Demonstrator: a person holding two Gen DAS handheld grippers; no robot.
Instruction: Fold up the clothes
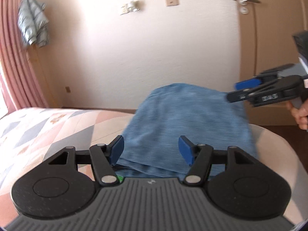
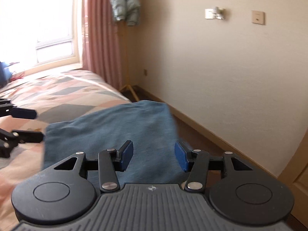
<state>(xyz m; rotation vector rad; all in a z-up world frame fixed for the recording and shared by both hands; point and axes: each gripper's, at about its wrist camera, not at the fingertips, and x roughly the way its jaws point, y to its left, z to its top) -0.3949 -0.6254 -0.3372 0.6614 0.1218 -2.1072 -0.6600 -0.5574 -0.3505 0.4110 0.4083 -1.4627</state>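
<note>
A folded blue garment point(image 1: 184, 119) lies near the corner of the bed, its layered edge towards me; in the right wrist view the same blue garment point(image 2: 115, 129) reaches the bed's far edge. My left gripper point(image 1: 151, 150) is open just above the garment's near edge, with nothing between its blue pads. My right gripper point(image 2: 154, 156) is open over the garment's right part, also empty. The right gripper point(image 1: 238, 91) shows at the right of the left wrist view, held by a hand point(image 1: 300, 115). The left gripper point(image 2: 33, 125) appears at the left edge of the right wrist view.
The bed has a quilt point(image 1: 38, 130) with pink, grey and white patches. Beyond it are a cream wall, a wooden floor point(image 2: 202, 140), a door point(image 1: 269, 28), pink curtains point(image 2: 100, 38), a window point(image 2: 48, 23) and a jacket point(image 2: 125, 2) hung on a yellow stand.
</note>
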